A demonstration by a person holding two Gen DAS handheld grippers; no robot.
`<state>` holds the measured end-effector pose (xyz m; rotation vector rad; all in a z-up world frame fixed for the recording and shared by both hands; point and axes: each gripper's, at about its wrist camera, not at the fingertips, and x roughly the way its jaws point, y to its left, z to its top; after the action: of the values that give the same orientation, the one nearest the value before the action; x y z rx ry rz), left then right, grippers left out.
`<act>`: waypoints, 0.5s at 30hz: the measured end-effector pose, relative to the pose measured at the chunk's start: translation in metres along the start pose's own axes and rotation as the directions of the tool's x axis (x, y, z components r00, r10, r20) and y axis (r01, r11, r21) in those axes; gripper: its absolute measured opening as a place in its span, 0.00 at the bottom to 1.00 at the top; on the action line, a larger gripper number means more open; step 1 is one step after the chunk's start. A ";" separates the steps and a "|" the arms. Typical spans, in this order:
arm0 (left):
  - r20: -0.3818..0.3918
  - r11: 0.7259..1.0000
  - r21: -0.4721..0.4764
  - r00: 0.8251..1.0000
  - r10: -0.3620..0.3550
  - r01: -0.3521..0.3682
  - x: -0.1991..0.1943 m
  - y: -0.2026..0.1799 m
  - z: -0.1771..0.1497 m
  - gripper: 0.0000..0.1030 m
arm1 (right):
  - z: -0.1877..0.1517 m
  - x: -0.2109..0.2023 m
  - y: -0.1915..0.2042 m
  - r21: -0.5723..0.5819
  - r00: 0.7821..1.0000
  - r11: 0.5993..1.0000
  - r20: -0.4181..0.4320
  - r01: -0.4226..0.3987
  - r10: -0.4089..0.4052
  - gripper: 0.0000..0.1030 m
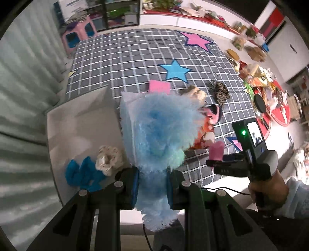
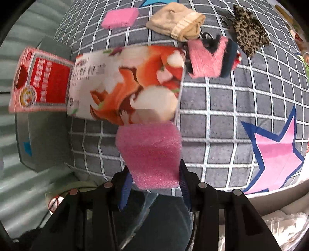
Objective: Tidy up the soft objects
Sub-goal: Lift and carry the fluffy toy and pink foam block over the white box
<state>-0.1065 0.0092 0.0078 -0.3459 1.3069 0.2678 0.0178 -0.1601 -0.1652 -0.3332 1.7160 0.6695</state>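
At the far left, a white open box (image 1: 81,123) stood against the left edge of the grey checked bed cover with coloured stars (image 1: 135,63). Inside it, near its front edge, lay a bright blue crumpled cloth (image 1: 81,173) and, just beside it, a cream knitted scrunchie-like piece (image 1: 109,159). The left tongs (image 1: 152,187) were closed tight on a fluffy pale blue plush item (image 1: 160,131), which hung over the box's right edge. Further right on the bed cover lay a flat pink sponge (image 2: 119,18), a beige knitted hat (image 2: 177,21), a pink furry piece with dark trim (image 2: 208,58) and a leopard-print fabric item (image 2: 249,36). A glossy orange-and-white printed packet (image 2: 127,83) lay nearer the cover's front edge, touching a red printed carton (image 2: 42,79), which was blurred and possibly overhanging the left edge. The right tongs (image 2: 154,183), held by a hand (image 1: 268,191), were partly closed and gripped a pink foam block (image 2: 152,154) above the cover.
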 end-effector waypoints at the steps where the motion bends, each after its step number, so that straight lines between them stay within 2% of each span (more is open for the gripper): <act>1: 0.003 1.000 -0.008 1.000 0.002 -0.002 -0.002 0.003 -0.002 0.25 | 0.003 -0.001 0.001 0.005 1.000 1.000 0.005 0.000 0.000 0.44; 9: 0.018 0.996 -0.080 0.999 0.030 -0.029 -0.014 0.031 -0.023 0.25 | 0.018 -0.008 0.002 0.039 0.999 0.999 0.047 0.012 -0.013 0.44; 15: 0.019 0.992 -0.124 0.999 0.035 -0.033 -0.017 0.048 -0.036 0.25 | 0.012 -0.007 -0.032 0.141 0.996 0.989 0.064 0.047 -0.057 0.44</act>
<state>-0.1610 0.0391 0.0120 -0.4245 1.2787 0.3811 0.0465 -0.1793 -0.1677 -0.2528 1.6734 0.5140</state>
